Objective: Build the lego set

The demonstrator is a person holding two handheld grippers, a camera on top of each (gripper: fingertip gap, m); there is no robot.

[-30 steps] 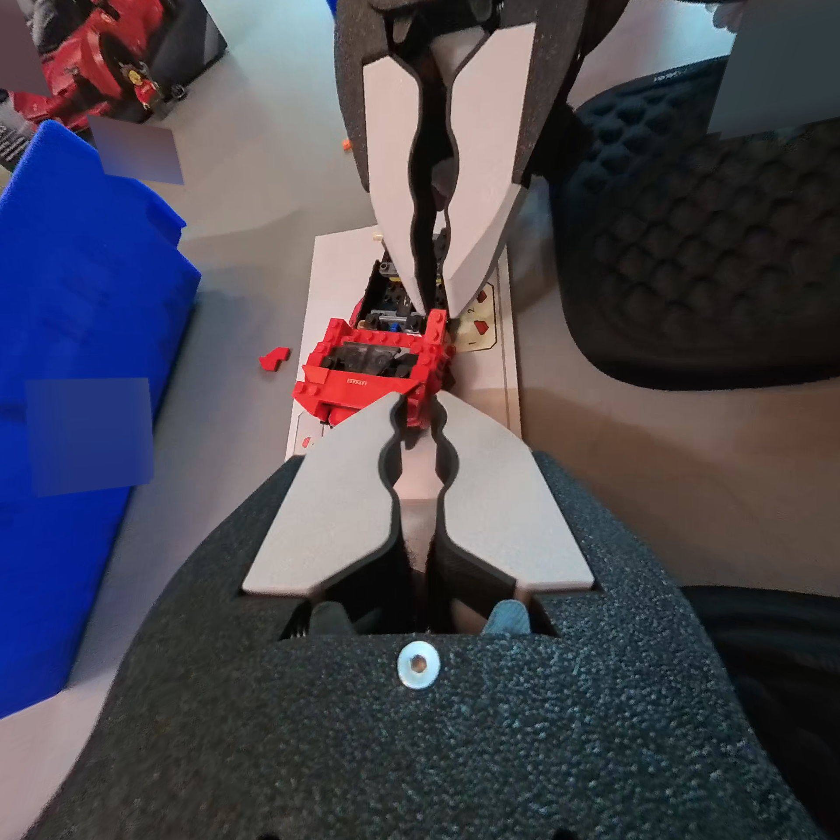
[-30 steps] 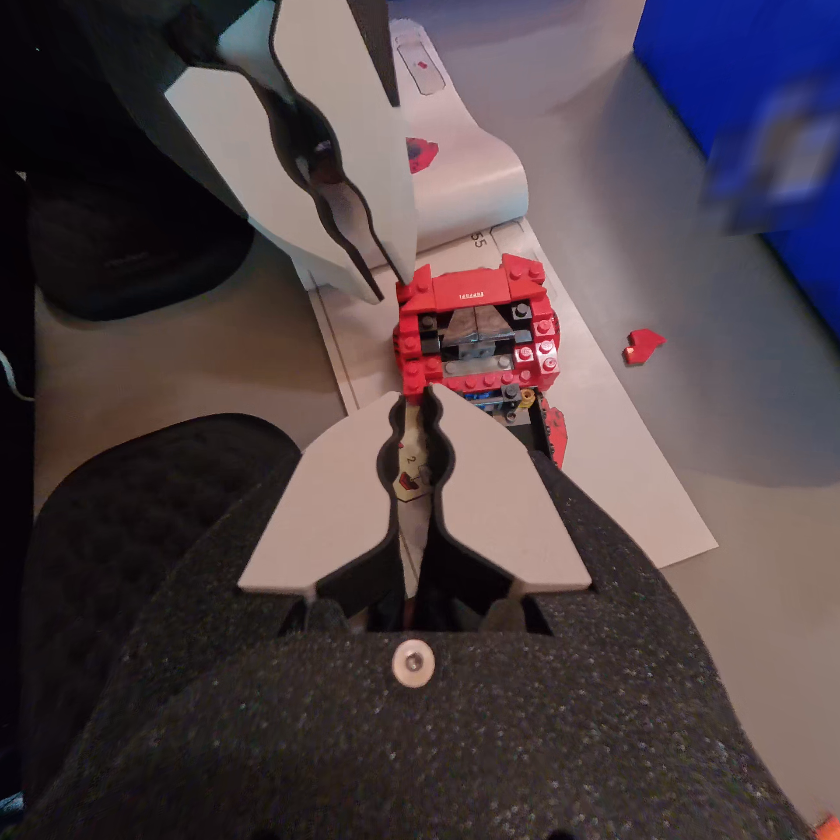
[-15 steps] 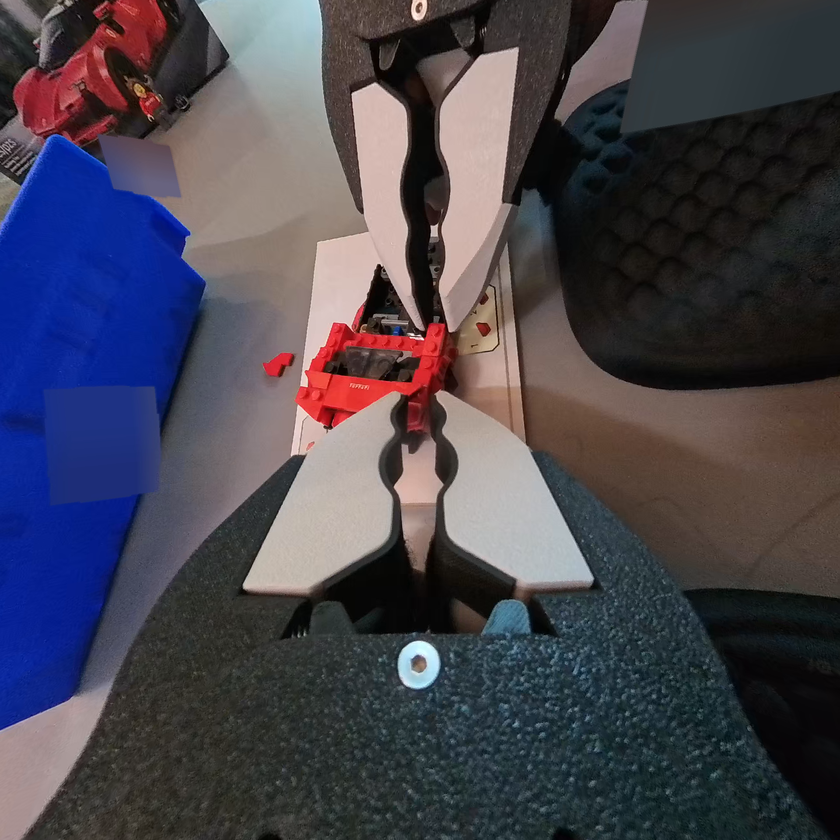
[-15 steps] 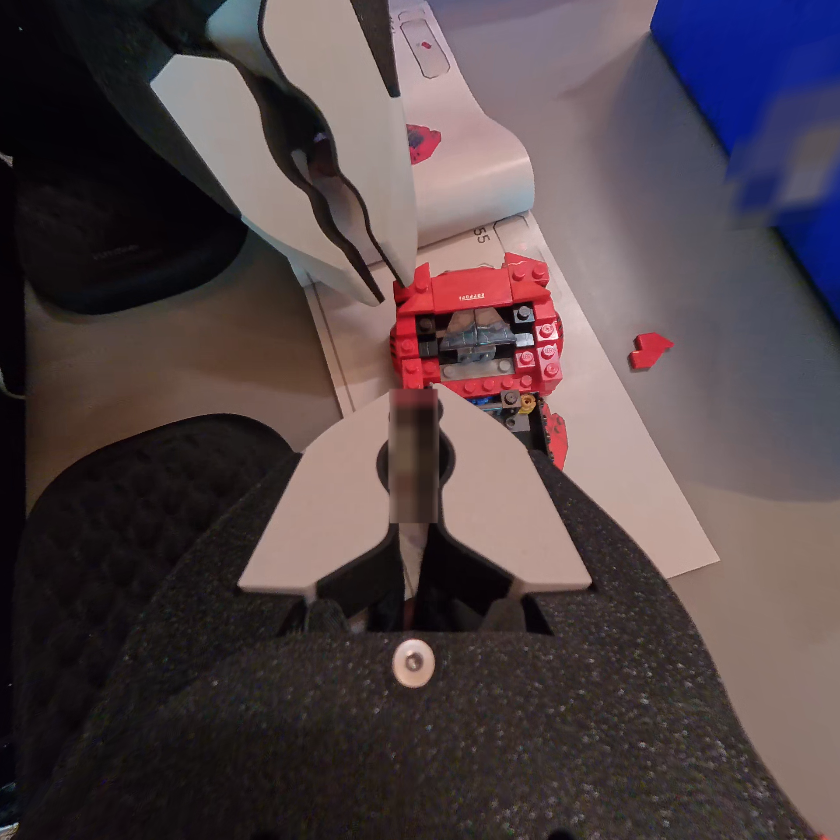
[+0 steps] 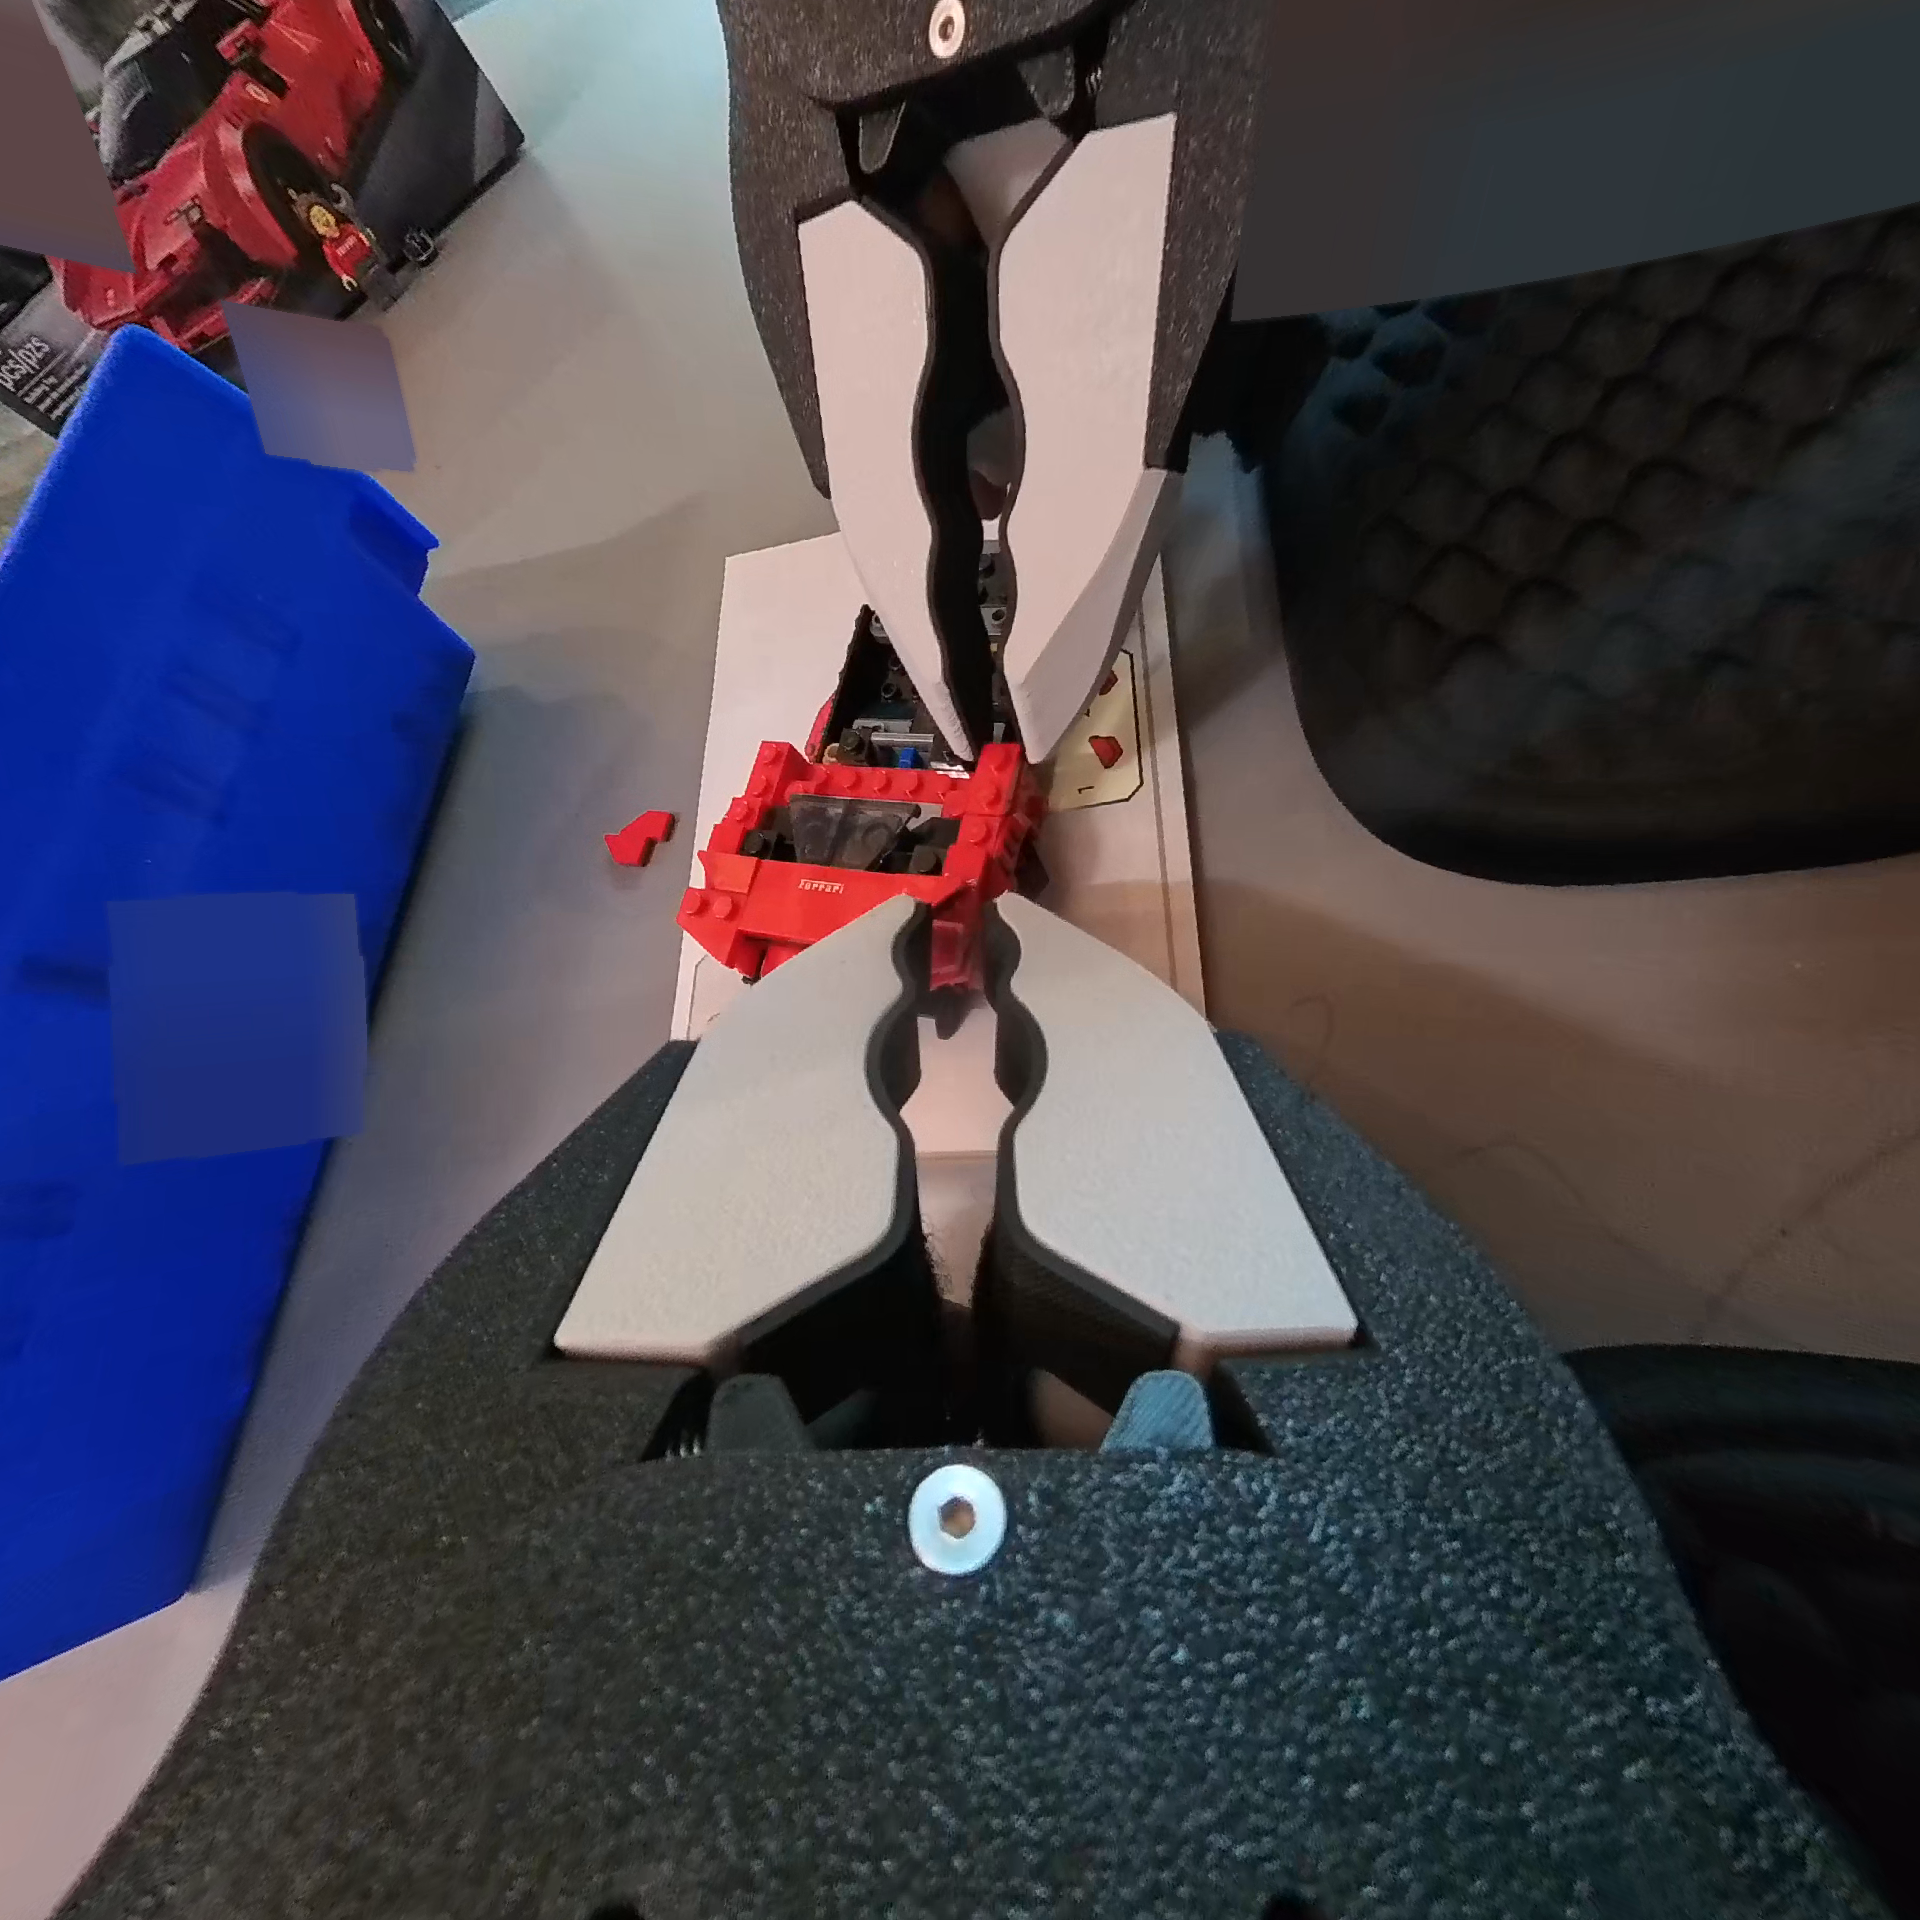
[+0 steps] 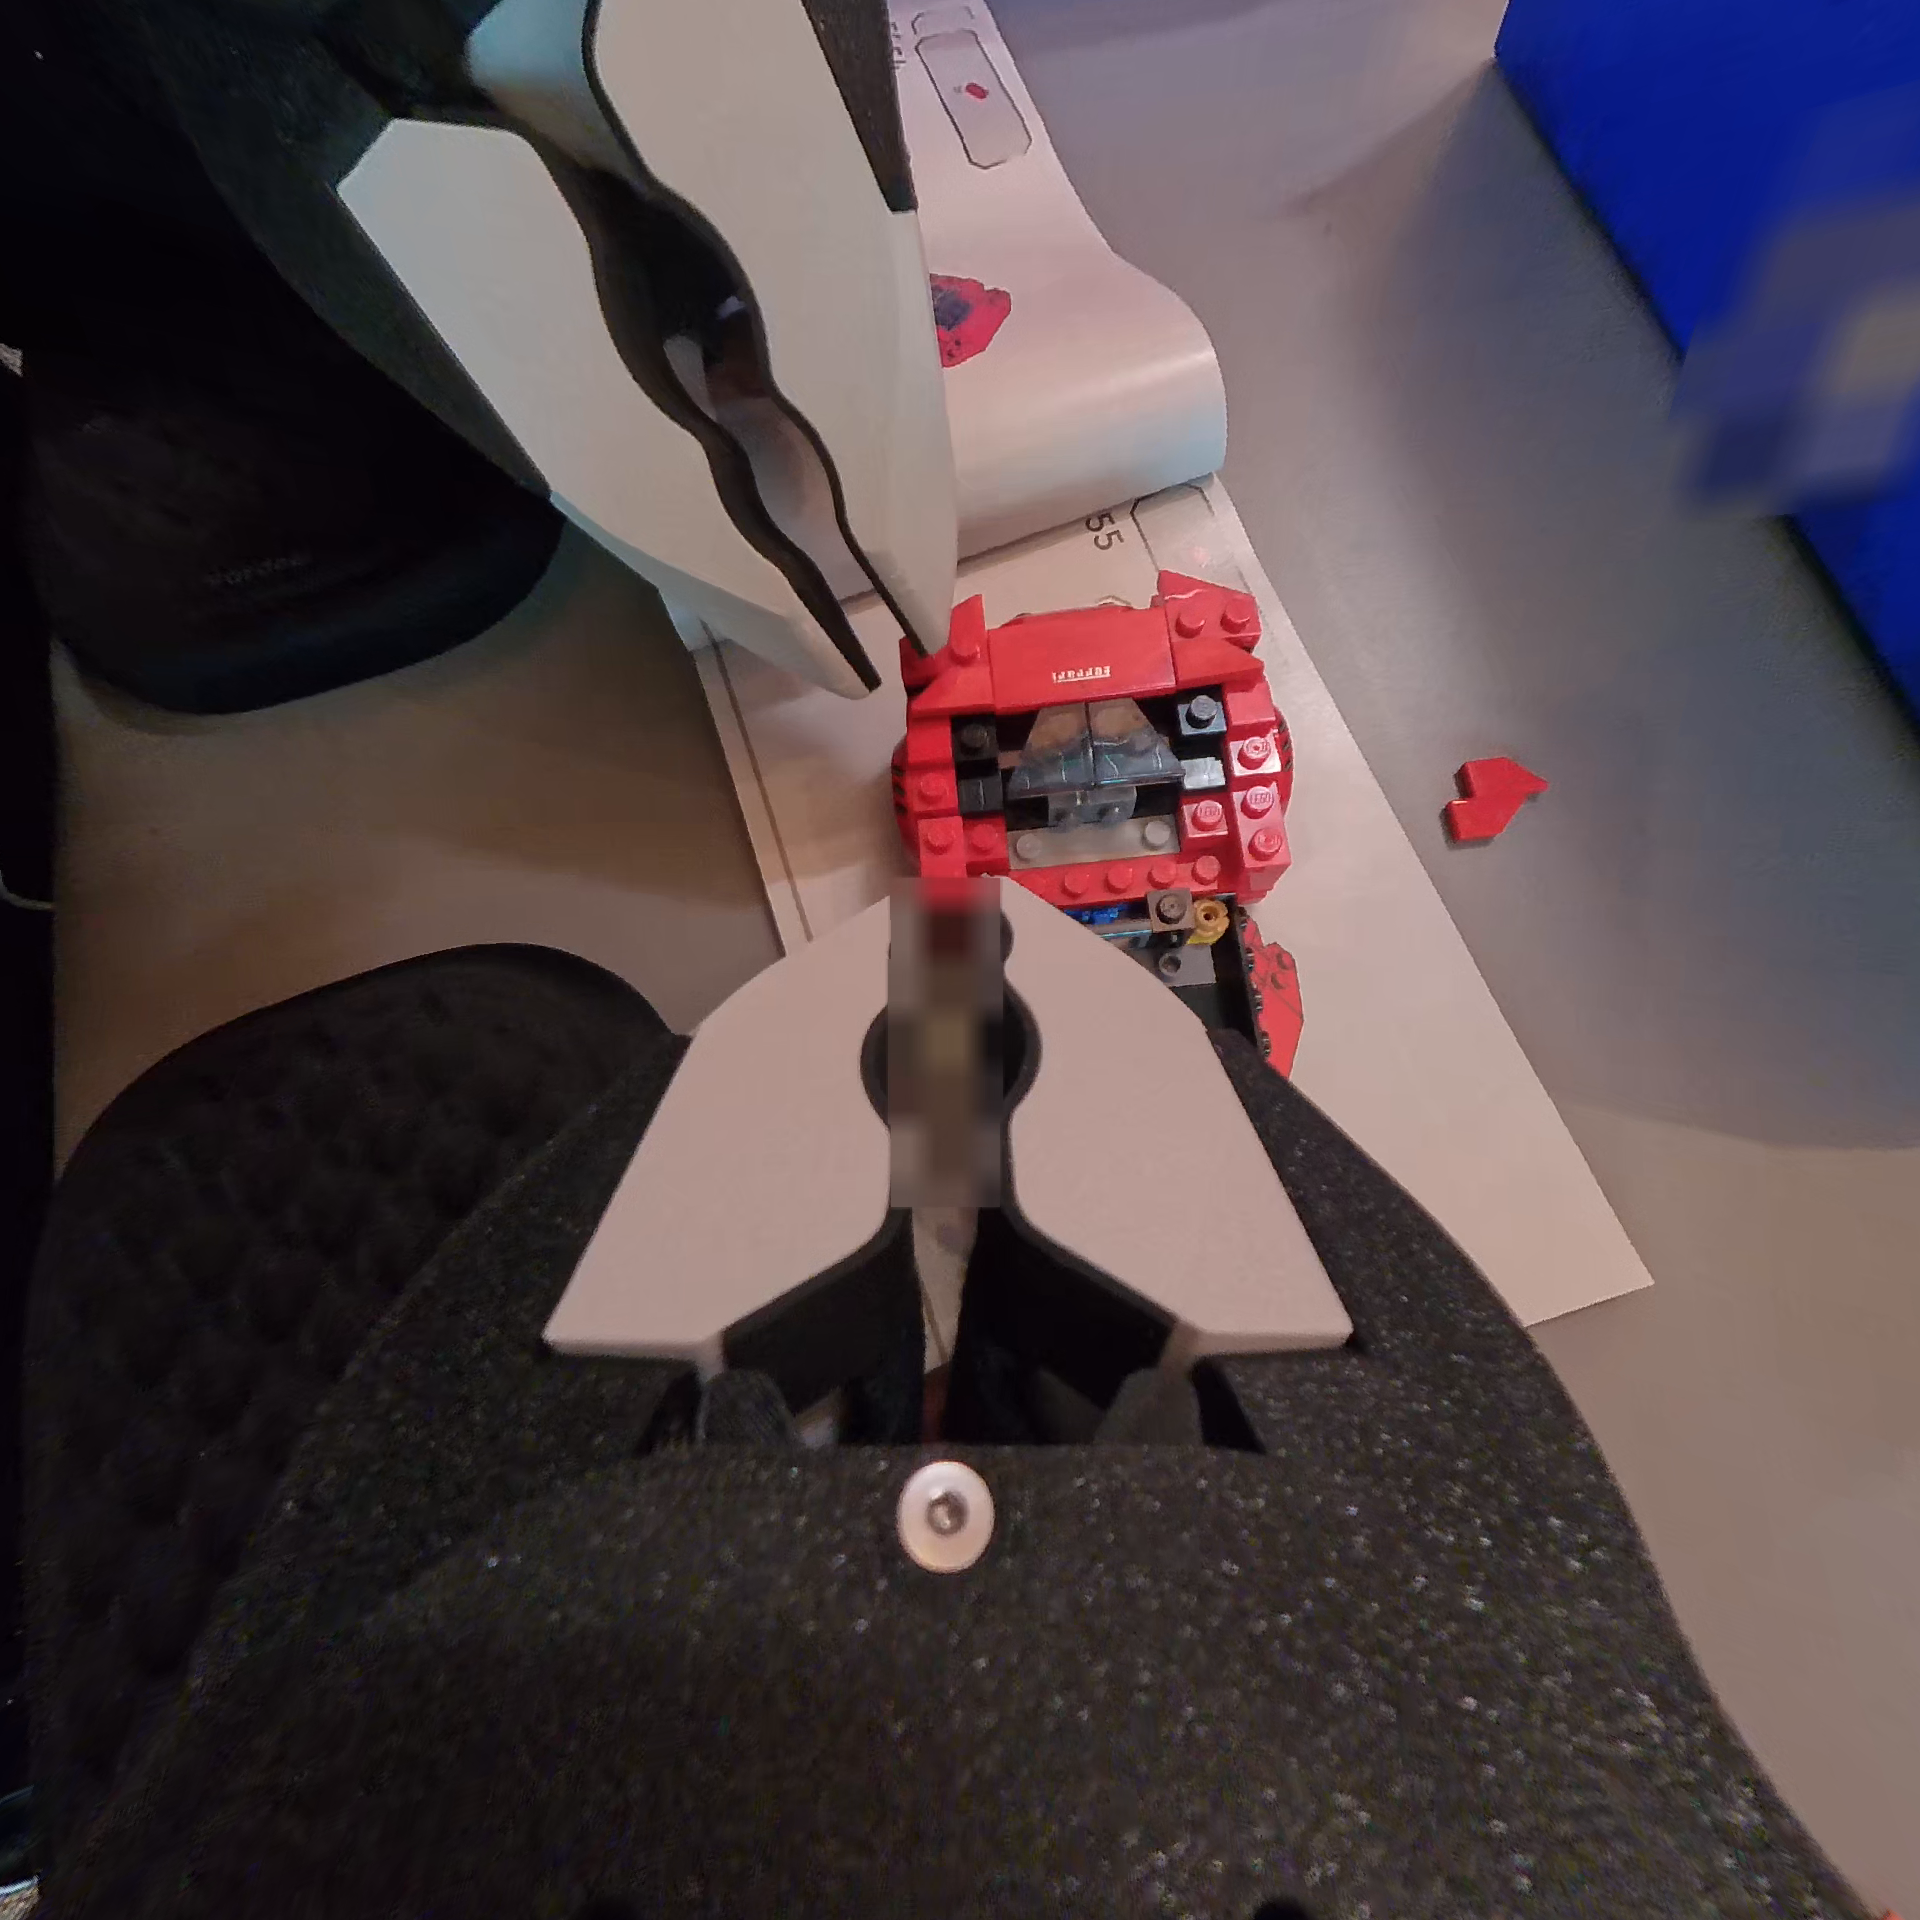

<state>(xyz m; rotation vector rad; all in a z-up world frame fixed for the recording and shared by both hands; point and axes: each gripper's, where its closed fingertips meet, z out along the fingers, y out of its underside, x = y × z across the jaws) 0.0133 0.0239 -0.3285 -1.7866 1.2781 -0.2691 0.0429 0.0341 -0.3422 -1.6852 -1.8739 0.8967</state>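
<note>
The left gripper (image 5: 956, 914) has its fingers clenched on the near right corner of the red lego car (image 5: 862, 852), which sits on an instruction booklet (image 5: 748, 665) on the grey surface (image 5: 582, 468). Across the car, the right gripper (image 5: 987, 743) has its fingers closed to a narrow slit, tips touching the far right corner; whether they pinch it I cannot tell. A loose red piece (image 5: 639, 836) lies left of the booklet, near a blue bin (image 5: 208, 727).

A mosaic patch hides the right claw (image 6: 948, 914) tips; its own body covers the car's (image 6: 1091, 769) front.
</note>
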